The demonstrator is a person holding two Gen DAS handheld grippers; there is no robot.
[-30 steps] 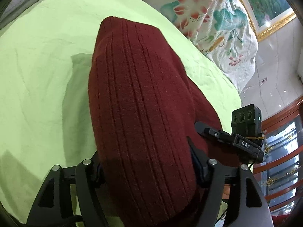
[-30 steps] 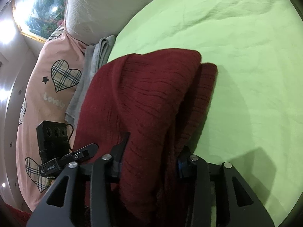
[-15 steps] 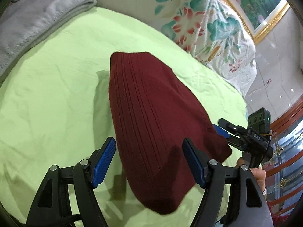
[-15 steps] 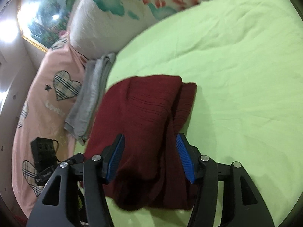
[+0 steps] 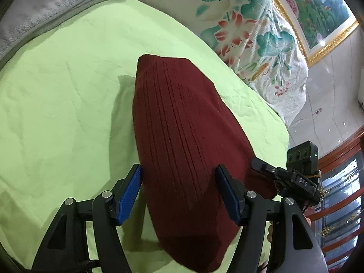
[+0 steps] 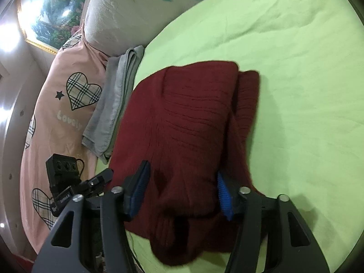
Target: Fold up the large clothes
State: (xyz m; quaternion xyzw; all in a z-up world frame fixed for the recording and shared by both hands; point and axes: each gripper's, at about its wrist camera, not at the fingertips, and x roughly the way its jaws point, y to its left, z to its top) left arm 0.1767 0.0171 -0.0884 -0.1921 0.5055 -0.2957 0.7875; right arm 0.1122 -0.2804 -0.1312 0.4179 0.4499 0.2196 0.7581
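A dark red ribbed knit sweater (image 5: 182, 136) lies folded into a compact bundle on the light green bed sheet (image 5: 63, 104). It also shows in the right wrist view (image 6: 182, 132). My left gripper (image 5: 179, 193) is open, its blue pads standing on either side of the bundle's near end. My right gripper (image 6: 182, 188) is open too, its pads either side of the bundle's other end. The right gripper shows at the right of the left wrist view (image 5: 293, 177).
A folded grey towel (image 6: 116, 111) lies beside the sweater by a pink heart-print quilt (image 6: 63, 104). A floral pillow (image 5: 250, 36) sits at the bed head. The bed edge and a tiled floor (image 5: 327, 113) lie beyond the sweater.
Both grippers opened and let go of the sweater, which dropped onto the sheet. Both have since moved back in close over the bundle's ends.
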